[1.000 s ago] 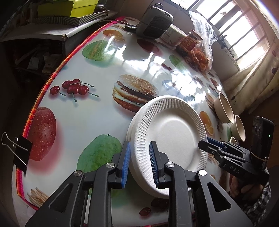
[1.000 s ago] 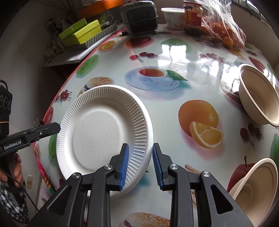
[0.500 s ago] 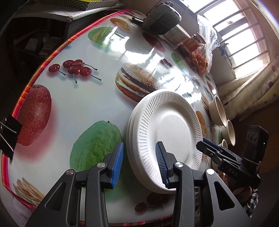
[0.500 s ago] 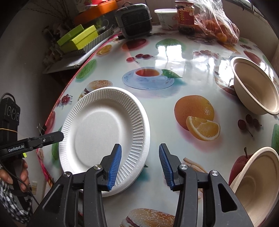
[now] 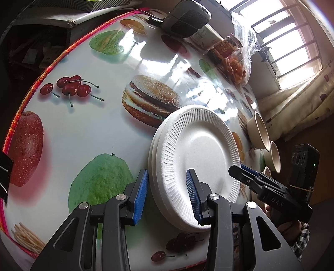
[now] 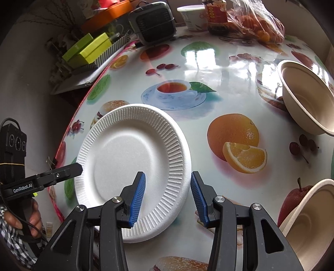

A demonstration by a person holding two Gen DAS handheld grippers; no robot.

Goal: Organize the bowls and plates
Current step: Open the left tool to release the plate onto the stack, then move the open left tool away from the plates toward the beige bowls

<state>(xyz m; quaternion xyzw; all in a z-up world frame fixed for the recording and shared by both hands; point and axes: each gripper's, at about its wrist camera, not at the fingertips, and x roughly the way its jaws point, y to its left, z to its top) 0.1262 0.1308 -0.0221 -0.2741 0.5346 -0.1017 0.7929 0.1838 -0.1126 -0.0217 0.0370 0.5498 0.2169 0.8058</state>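
Note:
A stack of white foam plates (image 5: pixel 196 158) lies flat on the fruit-print table; it also shows in the right wrist view (image 6: pixel 129 164). My left gripper (image 5: pixel 167 198) is open, its jaws straddling the stack's near rim without gripping. My right gripper (image 6: pixel 167 198) is open too, its jaws on either side of the stack's right rim. Beige bowls stand to the right: one upright bowl (image 6: pixel 306 98) and another bowl (image 6: pixel 311 225) at the lower right. In the left wrist view the bowls (image 5: pixel 261 131) line the far right edge.
A grey speaker (image 6: pixel 152 20), a white cup (image 6: pixel 193 13), a jar (image 6: pixel 215 14) and a bag of oranges (image 6: pixel 258 25) stand at the table's back. Green boxes (image 6: pixel 87 50) sit on a side shelf. The red table edge (image 5: pixel 41 77) runs along the left.
Both grippers opened wider and let go of the plate rim. The top plate now lies flat on the stack.

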